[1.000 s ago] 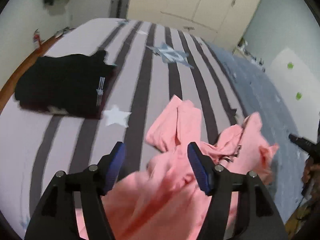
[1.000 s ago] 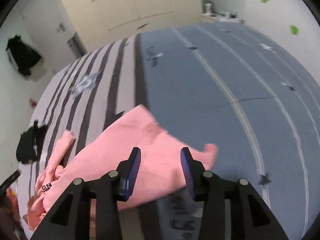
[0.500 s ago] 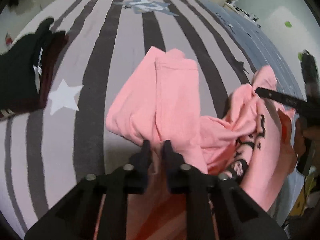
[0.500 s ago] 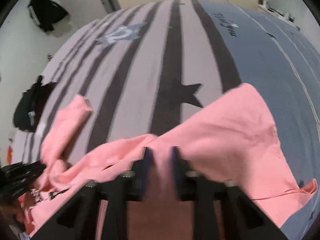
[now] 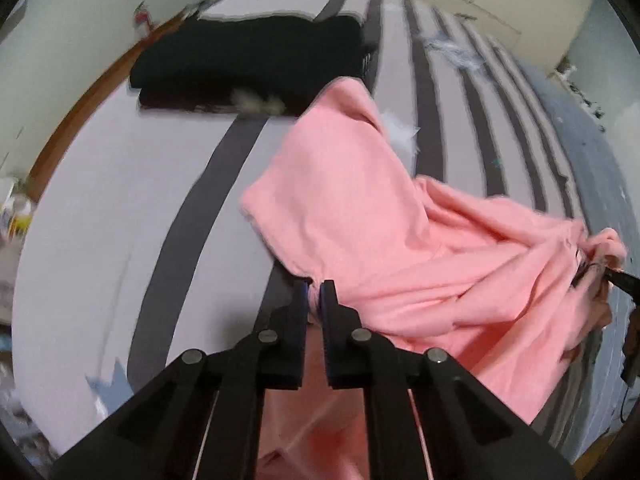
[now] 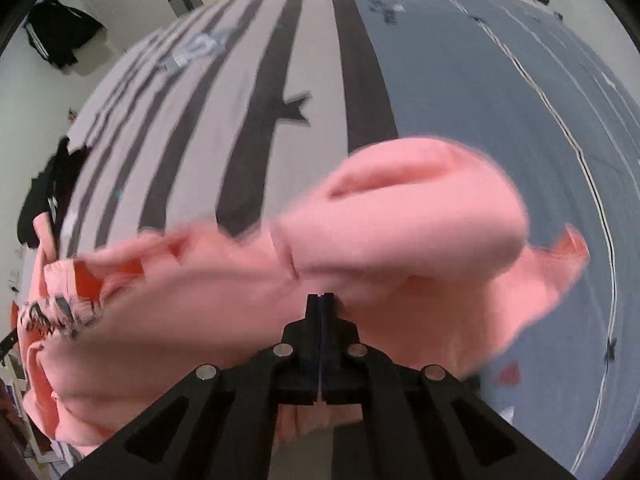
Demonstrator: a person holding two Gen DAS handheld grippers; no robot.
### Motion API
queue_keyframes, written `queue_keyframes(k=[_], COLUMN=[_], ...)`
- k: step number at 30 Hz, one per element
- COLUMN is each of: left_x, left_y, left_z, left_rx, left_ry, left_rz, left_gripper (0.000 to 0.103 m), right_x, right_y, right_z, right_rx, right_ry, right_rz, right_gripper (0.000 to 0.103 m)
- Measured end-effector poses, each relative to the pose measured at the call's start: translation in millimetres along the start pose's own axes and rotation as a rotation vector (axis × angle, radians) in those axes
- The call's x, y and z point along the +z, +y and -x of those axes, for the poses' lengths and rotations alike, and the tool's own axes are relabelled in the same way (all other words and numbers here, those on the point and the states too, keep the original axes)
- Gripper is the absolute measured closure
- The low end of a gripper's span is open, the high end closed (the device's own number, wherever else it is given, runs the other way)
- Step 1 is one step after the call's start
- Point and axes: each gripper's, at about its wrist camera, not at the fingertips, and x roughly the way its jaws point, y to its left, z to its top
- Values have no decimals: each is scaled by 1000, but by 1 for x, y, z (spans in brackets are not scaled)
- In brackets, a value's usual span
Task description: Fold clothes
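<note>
Striped bed (image 5: 120,208): pink garment (image 5: 360,216) pinched in left tongs (image 5: 314,286) and right tongs (image 6: 320,298).

my left gripper (image 5: 314,285) and right gripper (image 6: 320,298) are matte black, with blue pads and round silver screws on angular arms.

both grippers go from wide open to clamped on the pink top

a second back the left gripper (image 5: 314,285) and right gripper (image 6: 320,298) hang open over the pink top (image 5: 384,240); now both pinch its fabric; the cloth is pulled up off the striped bedspread (image 5: 120,220) and bunched between them
</note>
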Motion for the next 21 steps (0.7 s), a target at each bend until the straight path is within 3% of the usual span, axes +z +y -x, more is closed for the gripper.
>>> queue_keyframes(k=[3,6,8,10,12,13,15,17,19,21], left_x=[5,21,39,55,65,74,82,78,70,61], left_y=[-9,-20,-36,-64,-95,-117,-149,-182,-204,-214], left_z=[-1,12,24,35,34,26,3,-28,-57,-67], left_rx=[-19,-26,-77,-157,-211,-240,-250,-237,-225,-258], left_ry=[-1,-65,-133,-190,-203,-183,-122,-9,110,168], left_rz=[36,54,34,-30,-123,-193,-316,-449,-543,-590], left_gripper=[97,92,79,53,37,32,31,31,32,34], right_x=[-3,3,17,30,42,48,60,63,57,51], right_y=[12,27,30,34,35,35,34,22,11,5], right_z=[14,29,33,36,26,19,3,-14,-19,-20], right_rx=[21,46,62,78,44,17,-46,-114,-98,-94], right_ry=[-40,-93,-116,-139,-123,-108,-75,-25,-6,-5], right_rz=[31,63,59,54,39,30,9,-34,-67,-70], right_gripper=[103,100,91,70,64,64,64,63,63,63])
